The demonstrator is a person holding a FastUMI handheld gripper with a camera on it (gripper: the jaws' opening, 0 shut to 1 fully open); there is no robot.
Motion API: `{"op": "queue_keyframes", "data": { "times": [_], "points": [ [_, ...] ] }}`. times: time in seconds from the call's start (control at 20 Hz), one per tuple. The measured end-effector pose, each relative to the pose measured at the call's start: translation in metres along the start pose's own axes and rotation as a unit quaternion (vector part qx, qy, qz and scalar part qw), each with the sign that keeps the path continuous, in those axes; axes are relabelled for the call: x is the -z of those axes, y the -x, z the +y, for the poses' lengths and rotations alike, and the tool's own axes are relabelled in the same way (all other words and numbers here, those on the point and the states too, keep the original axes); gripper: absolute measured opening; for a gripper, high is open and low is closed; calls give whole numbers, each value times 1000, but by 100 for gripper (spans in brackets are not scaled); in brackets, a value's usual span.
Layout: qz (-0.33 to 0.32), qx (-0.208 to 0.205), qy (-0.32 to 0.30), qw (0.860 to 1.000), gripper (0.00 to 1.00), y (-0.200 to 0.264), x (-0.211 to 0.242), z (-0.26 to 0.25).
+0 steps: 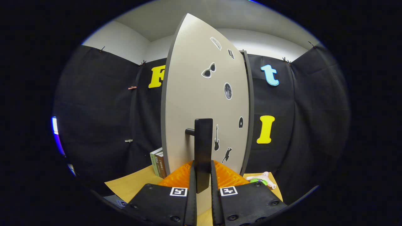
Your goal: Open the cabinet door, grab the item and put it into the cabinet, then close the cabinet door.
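The cabinet door [201,103] is a pale grey panel with several small stickers, swung out edge-on toward me. Its black bar handle [203,147] stands upright on a short stub. My gripper [203,175] is shut on that handle, one finger pressing each side of its lower end. A small pink and green toy [261,180] lies on the wooden table [135,185] to the right of the fingers, beyond the door's lower right corner. The cabinet's inside is hidden behind the door.
A few upright books [159,163] stand on the table to the left of the door, close to its lower edge. Black cloth walls enclose the booth on all sides behind the cabinet.
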State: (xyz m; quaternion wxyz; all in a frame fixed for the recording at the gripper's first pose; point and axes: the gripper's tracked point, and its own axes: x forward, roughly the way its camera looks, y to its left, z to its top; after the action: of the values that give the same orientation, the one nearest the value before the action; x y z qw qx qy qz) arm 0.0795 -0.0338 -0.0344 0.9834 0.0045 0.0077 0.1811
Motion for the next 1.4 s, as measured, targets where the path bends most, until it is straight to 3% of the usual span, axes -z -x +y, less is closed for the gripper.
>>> {"op": "queue_keyframes", "data": {
  "times": [0.5, 0.65, 0.85, 1.4],
  "points": [
    [18, 93, -34, 995, 22, 8, 12, -52],
    [12, 122, -36, 992, 17, 14, 12, -73],
    [11, 150, -42, 988, 17, 21, 12, -95],
    [-29, 143, -16, 989, 18, 53, -12, -83]
  ]
}}
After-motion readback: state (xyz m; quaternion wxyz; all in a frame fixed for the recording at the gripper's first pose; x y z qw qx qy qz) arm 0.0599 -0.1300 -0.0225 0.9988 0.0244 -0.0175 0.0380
